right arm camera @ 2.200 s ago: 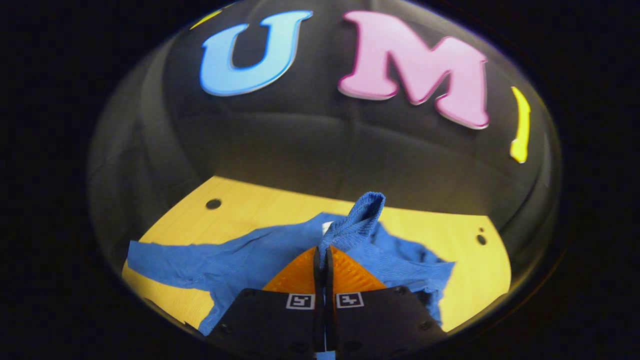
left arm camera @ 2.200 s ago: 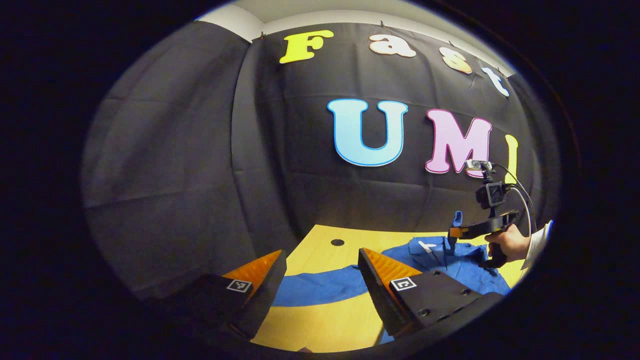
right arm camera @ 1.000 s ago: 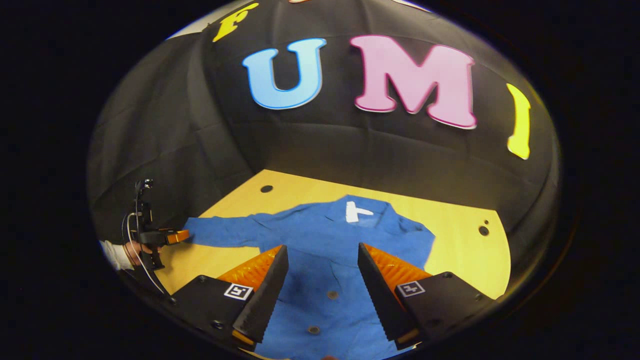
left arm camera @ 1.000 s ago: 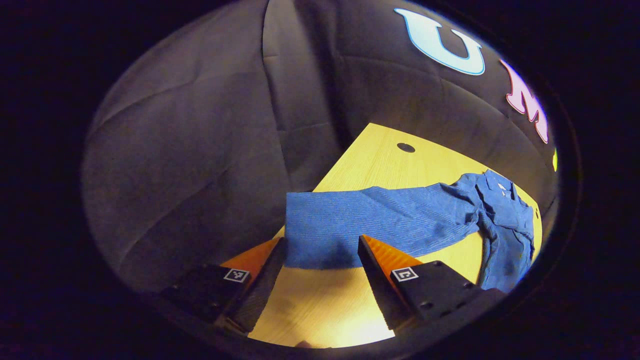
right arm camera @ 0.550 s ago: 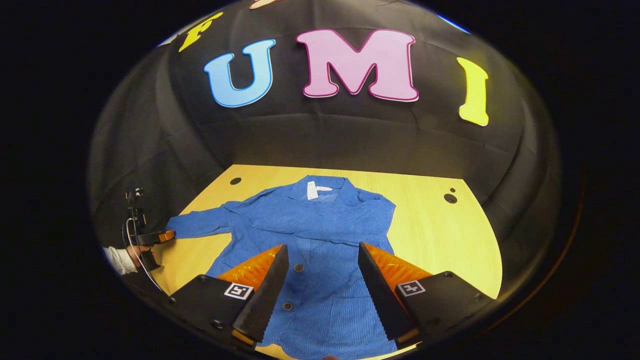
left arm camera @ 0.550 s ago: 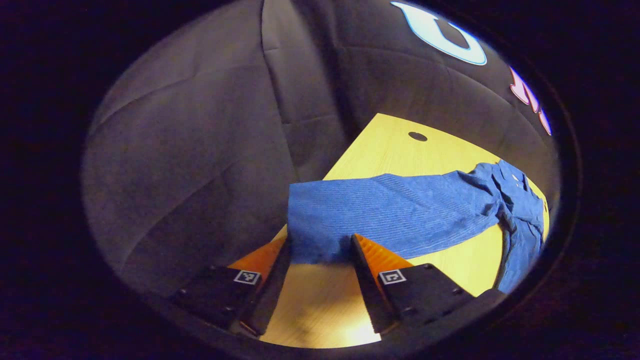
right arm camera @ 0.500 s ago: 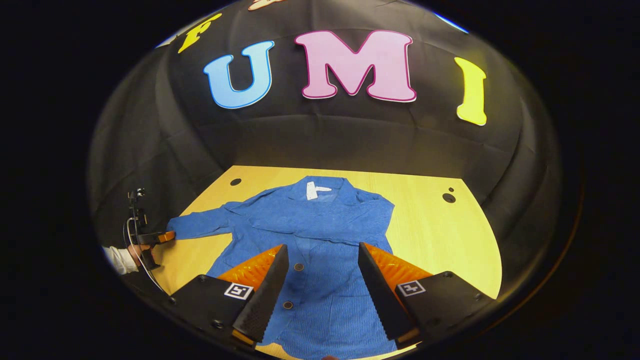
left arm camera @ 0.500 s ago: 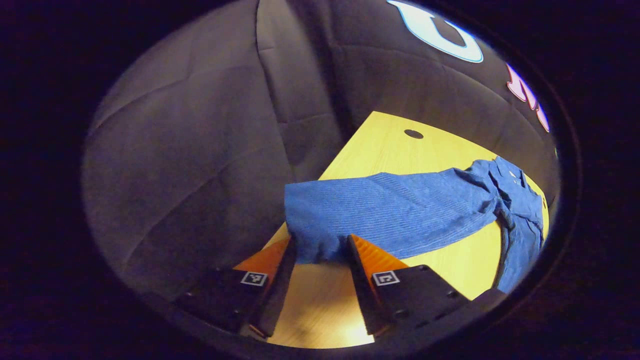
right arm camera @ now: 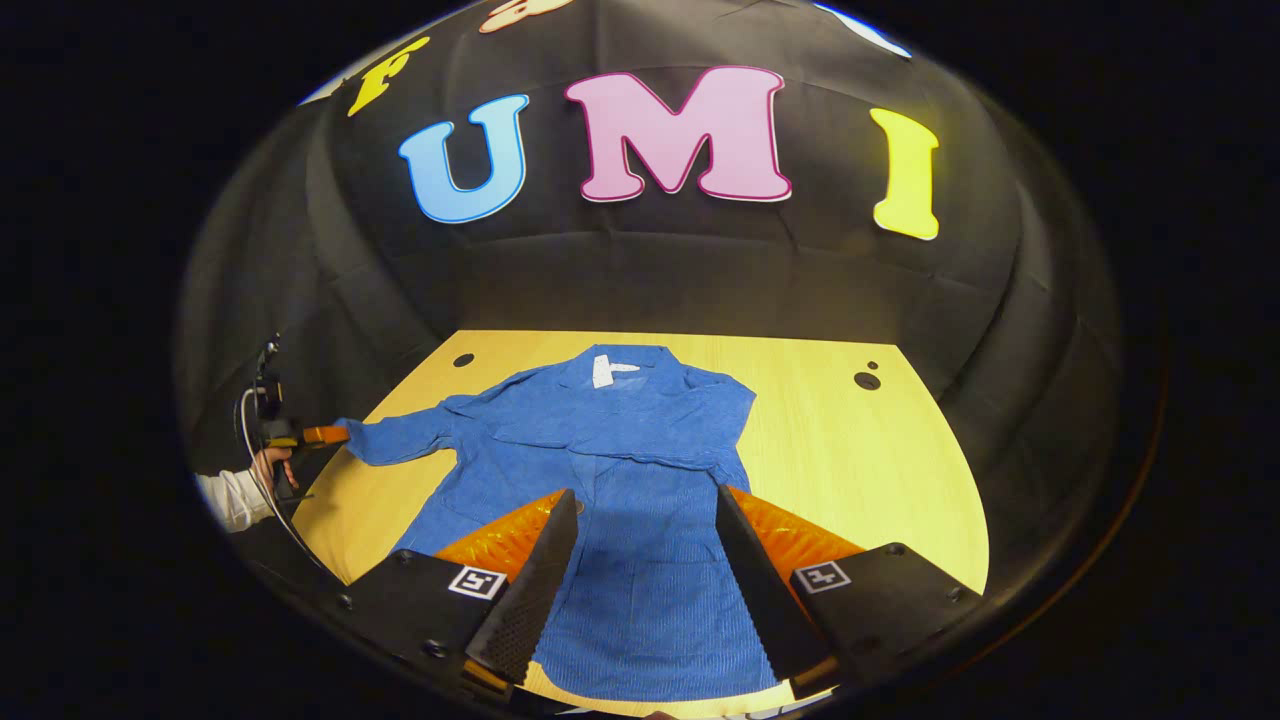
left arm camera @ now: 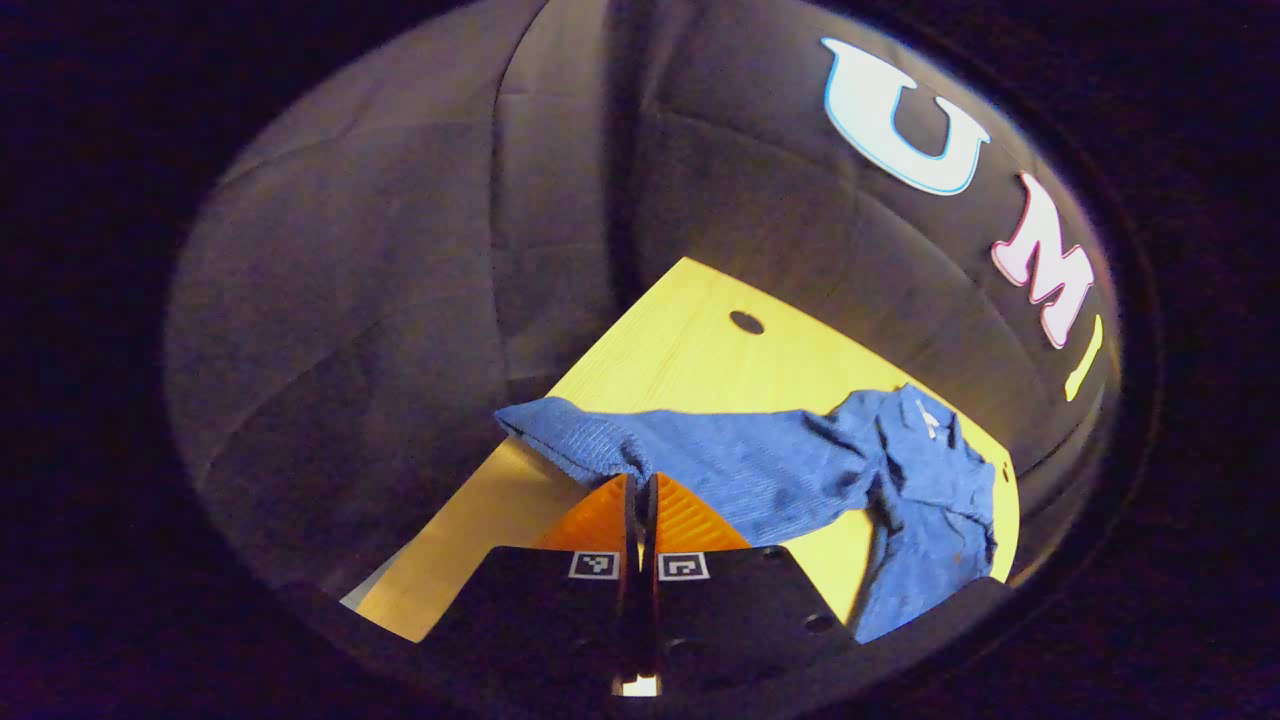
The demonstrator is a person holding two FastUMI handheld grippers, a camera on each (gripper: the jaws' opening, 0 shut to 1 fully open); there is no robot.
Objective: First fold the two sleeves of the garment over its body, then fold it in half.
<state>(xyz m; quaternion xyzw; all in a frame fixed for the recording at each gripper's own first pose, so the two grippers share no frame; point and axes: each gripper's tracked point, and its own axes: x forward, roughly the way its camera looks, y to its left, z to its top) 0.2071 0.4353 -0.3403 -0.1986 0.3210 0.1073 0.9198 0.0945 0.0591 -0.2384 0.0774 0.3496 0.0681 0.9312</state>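
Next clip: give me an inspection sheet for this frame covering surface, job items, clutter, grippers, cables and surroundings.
Surface: light wooden tabletop with round holes.
Job's things: blue ribbed button-up garment lying flat, collar toward the wall; one sleeve folded across the body, the other sleeve stretched sideways, its cuff lifted.
Clutter: nothing seen.
Grippers: left gripper shut on the sleeve cuff; right gripper open above the garment's lower body.
Cables: a cable loops by the left gripper's handle.
Surroundings: black cloth booth wall.

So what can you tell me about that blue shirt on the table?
The blue shirt lies flat, front up, on the wooden table. It looks like ribbed cloth, with a collar and a white tag. One sleeve is folded across the chest; the other sleeve stretches sideways, its cuff pinched by the left gripper.
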